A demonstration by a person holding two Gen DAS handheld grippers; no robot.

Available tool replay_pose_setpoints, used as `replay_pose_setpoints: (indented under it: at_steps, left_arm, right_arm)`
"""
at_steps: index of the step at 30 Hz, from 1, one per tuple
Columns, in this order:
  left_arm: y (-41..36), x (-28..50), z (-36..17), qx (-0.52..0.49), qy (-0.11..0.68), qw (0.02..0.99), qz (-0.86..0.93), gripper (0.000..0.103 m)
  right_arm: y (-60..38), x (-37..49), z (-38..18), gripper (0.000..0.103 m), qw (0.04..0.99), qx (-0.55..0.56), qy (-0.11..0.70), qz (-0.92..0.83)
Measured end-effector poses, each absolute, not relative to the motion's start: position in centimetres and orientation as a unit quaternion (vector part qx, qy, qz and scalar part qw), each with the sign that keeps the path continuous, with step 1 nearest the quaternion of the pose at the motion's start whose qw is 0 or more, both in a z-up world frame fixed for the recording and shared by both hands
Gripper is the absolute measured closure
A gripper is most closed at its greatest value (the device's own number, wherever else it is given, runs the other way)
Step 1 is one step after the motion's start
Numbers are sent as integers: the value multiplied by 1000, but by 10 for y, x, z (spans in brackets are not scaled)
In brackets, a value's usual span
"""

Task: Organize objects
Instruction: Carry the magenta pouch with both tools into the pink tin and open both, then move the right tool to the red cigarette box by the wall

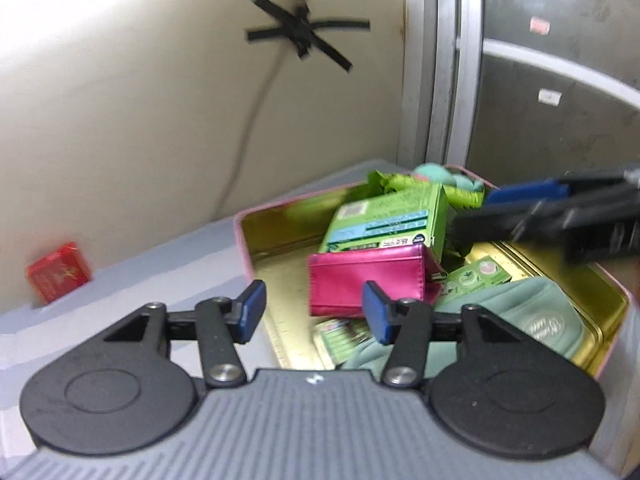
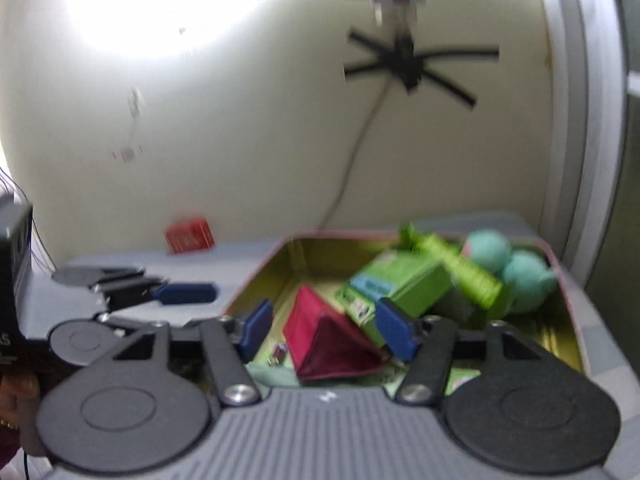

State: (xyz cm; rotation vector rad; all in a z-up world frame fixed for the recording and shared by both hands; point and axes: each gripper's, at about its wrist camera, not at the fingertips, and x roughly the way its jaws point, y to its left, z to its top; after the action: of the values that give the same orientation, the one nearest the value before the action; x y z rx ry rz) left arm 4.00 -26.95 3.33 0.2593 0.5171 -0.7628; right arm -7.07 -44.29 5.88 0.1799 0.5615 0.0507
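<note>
A tin (image 1: pixel 241 236) with a pink outside and a gold inside stands on the grey table. In it lie a pink wallet (image 1: pixel 360 280), a green box (image 1: pixel 384 220), a mint cloth (image 1: pixel 540 320), a teal plush (image 1: pixel 432 174) and small green packets. My left gripper (image 1: pixel 316 312) is open at the tin's near left corner, nothing between its blue pads. My right gripper (image 2: pixel 326 330) is open above the tin, with the wallet (image 2: pixel 328 340) lying loose below its fingers. It reaches in from the right (image 1: pixel 476 212) over the green box (image 2: pixel 400 280).
A small red box (image 1: pixel 58 278) stands against the wall at the table's far left, apart from the tin (image 2: pixel 280 244). A cable taped with black strips runs down the cream wall. A grey metal door frame rises right of the table.
</note>
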Motion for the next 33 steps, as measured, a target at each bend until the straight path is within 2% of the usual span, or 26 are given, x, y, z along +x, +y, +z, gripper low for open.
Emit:
replay_pose_setpoints:
  at_steps: [3, 6, 9, 13, 16, 18, 20, 22, 28, 33]
  left_arm:
    - [-226, 41, 36, 102, 240, 899, -353, 46]
    - [-182, 53, 28, 77, 235, 918, -310, 41]
    - [-124, 68, 6, 47, 240, 940, -237, 41]
    - [-64, 100, -29, 22, 280, 952, -124, 41]
    - [-27, 120, -48, -33, 309, 946, -87, 41]
    - [-13, 128, -48, -67, 309, 945, -84, 41]
    - [-11, 133, -48, -71, 306, 947, -71, 41]
    - [-12, 137, -48, -67, 307, 947, -65, 39]
    - [-1, 139, -51, -74, 308, 947, -60, 36]
    - [-6, 136, -51, -67, 307, 948, -57, 34]
  right_arm:
    - [-436, -84, 72, 41, 964, 85, 251, 18]
    - [-418, -68, 83, 40, 963, 85, 253, 31]
    - [-380, -36, 87, 38, 959, 83, 264, 67]
    - [-314, 30, 80, 30, 945, 113, 282, 125]
    - [-260, 94, 59, 29, 932, 150, 296, 142]
    - [-230, 137, 41, 28, 932, 158, 300, 124]
    - [-202, 172, 24, 17, 937, 142, 306, 92]
    - [-181, 207, 9, 11, 938, 133, 315, 58]
    - [-161, 273, -27, 11, 929, 138, 344, -10]
    - [-184, 294, -43, 9, 912, 206, 354, -30]
